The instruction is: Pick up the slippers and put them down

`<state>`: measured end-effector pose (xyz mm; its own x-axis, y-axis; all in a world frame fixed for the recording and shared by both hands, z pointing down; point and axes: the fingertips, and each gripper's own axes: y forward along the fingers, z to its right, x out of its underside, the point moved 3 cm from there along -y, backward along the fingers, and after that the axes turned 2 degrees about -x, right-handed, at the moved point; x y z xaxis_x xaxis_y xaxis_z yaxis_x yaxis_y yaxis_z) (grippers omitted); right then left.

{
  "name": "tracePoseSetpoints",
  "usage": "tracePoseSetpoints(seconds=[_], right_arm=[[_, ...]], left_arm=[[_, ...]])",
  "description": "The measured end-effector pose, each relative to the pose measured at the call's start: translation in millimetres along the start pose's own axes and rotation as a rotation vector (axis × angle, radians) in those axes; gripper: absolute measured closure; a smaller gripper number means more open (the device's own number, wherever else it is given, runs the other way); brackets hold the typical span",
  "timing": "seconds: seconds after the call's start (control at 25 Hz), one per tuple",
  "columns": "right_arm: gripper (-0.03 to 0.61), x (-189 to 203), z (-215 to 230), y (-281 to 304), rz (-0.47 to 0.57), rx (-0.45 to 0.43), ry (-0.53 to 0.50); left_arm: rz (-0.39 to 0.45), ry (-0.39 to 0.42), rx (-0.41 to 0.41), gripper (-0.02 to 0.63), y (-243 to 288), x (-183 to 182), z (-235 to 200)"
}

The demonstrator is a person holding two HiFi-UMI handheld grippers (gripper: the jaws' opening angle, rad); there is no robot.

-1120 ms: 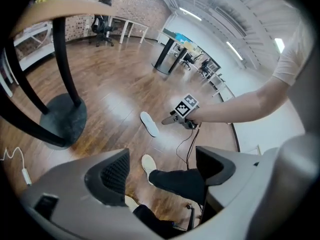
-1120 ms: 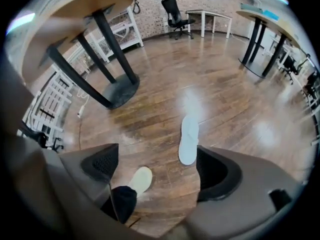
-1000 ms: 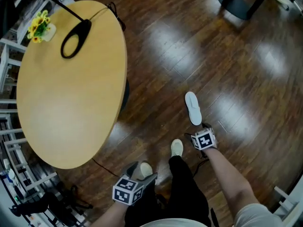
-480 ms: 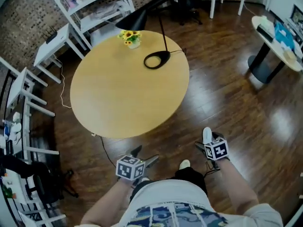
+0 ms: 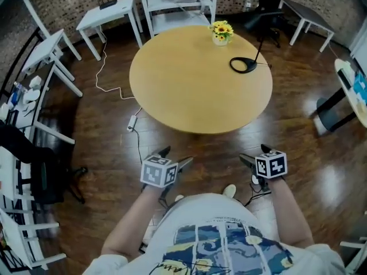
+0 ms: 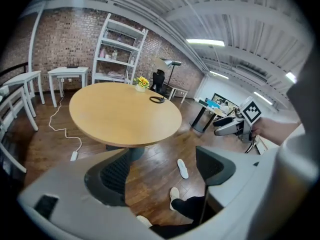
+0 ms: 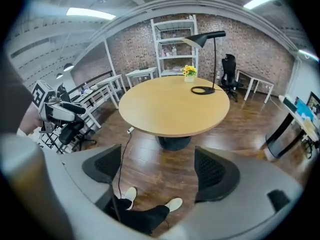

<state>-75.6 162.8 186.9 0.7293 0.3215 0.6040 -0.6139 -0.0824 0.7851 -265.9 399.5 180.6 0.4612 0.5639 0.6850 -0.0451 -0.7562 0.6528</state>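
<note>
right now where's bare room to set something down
The round table is bare on its near and left side; the flower pot and lamp base crowd its far right edge. The floor in front of it is free; a cable trails at left.

A round table [image 5: 195,79] has a smooth, matt top of pale wood. The floor [image 5: 109,142] is dark wood planking, glossy with light reflections. The brick wall [image 6: 55,44] looks rough. The white slipper [image 6: 183,168] looks like soft cloth.
</note>
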Motion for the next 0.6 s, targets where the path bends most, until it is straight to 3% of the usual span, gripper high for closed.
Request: tracePoseSetpoints(seconds=[0.28,0.6], right_arm=[[0.104,-4,-82,-3,0.033,0.014,0.041],[0.106,13,-118,-12,0.048,-0.001,0.049]], left_arm=[[-0.014,-0.032,-0.028,0.198,-65,33,-66],[-0.014,-0.034,-0.029,0.199,-89,52,-74]])
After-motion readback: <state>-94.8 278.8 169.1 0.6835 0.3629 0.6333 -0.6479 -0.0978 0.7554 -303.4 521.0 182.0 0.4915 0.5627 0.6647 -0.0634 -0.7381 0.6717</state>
